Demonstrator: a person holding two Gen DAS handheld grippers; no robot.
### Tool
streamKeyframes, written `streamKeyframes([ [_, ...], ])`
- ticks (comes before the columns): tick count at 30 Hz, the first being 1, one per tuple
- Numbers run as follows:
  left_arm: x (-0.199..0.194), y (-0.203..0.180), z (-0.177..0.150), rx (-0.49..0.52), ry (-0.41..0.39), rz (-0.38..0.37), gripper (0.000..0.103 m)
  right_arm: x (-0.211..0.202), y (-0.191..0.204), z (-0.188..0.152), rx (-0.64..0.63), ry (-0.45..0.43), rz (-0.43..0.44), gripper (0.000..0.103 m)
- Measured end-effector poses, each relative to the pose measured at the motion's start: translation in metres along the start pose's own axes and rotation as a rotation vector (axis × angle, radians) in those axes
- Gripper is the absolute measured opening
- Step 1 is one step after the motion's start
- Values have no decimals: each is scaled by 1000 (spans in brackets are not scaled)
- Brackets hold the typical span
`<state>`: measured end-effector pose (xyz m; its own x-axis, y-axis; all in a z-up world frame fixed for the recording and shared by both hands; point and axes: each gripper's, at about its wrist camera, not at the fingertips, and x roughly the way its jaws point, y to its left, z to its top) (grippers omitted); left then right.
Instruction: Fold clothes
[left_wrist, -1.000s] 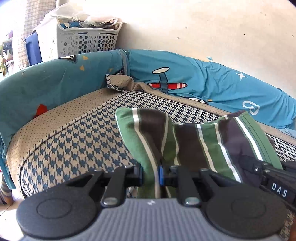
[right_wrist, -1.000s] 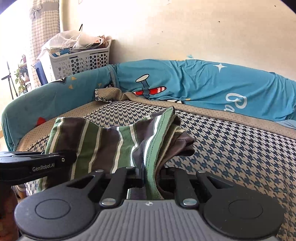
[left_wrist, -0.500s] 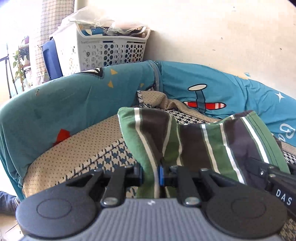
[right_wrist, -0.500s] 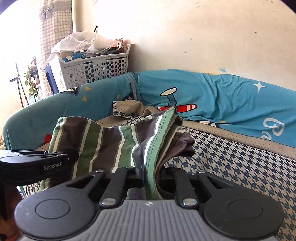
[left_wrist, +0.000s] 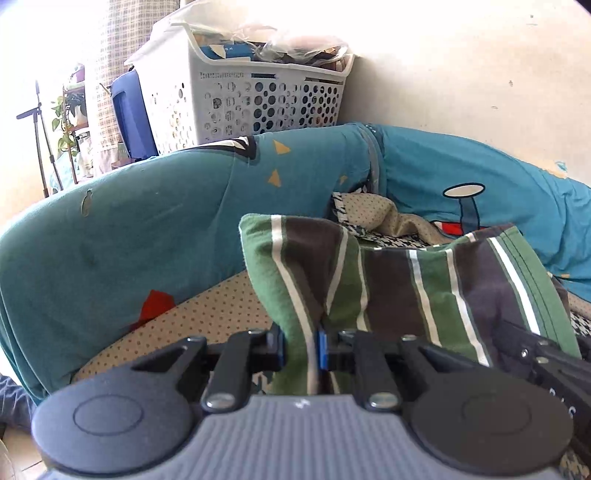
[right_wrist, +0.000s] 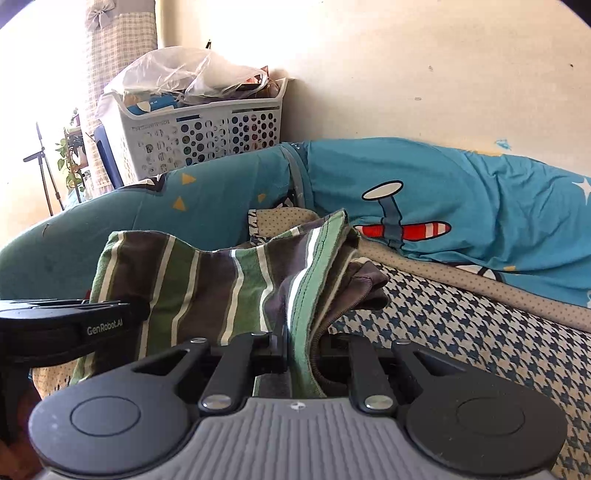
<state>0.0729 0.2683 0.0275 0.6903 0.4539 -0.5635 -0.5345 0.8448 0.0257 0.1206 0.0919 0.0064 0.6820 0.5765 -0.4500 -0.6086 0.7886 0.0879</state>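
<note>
While both grippers pinch it, the striped garment (left_wrist: 399, 288) hangs stretched between them above the sofa seat (right_wrist: 461, 332), its long axis running side to side from one gripper to the other and its stripes running roughly up and down. The left gripper (left_wrist: 301, 347) has its fingers pressed onto a narrow bunch of the cloth near the garment's left corner, whose top edge stands up above the jaws. The right gripper (right_wrist: 303, 347) has its fingers closed on a thicker stack of folded layers at the right end, where a green hem with a stitched seam sits on top of dark brown cloth that bulges out to the right. In the right wrist view the left gripper's body shows at the far left, just beside the garment's left edge; in the left wrist view the right gripper's dark body shows at the lower right.

The top edge of the garment sags slightly in the middle between the two held ends. To the right of it the seat lies bare, a wide stretch of blue and white houndstooth weave bordered by a tan dotted band. Behind, a blue cover (right_wrist: 461, 206) printed with a red and white plane drapes the sofa back, and a teal cover with small triangles wraps the armrest on the left.

The garment is soft knit, banded in green, brown and white. A white plastic basket (left_wrist: 240, 96) with round holes stands behind the armrest against the wall.
</note>
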Motion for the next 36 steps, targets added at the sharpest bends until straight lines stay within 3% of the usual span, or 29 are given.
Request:
streamKeyframes([
  [4, 30, 8, 3, -9, 60, 20, 17, 29, 11, -4, -27, 17, 0, 13],
  [7, 48, 18, 4, -35, 105, 50, 26, 49, 10, -10, -27, 52, -47, 17],
  [10, 48, 30, 6, -86, 88, 100, 33, 57, -2, -14, 7, 75, -99, 21],
  [14, 38, 44, 15, -108, 20, 161, 44, 47, -5, -15, 13, 63, -87, 24],
  [22, 29, 73, 21, -211, -1, 80, 44, 25, -7, -17, 12, 33, -50, 24],
  [29, 27, 59, 22, -159, -21, -130, 44, 13, -1, -25, -7, 41, -5, 24],
  [33, 37, 51, 19, -141, 25, -225, 44, 14, 11, -37, -35, 76, 34, 24],
  [36, 51, 49, 14, -146, 98, -255, 44, 15, 20, -46, -55, 102, 62, 24],
])
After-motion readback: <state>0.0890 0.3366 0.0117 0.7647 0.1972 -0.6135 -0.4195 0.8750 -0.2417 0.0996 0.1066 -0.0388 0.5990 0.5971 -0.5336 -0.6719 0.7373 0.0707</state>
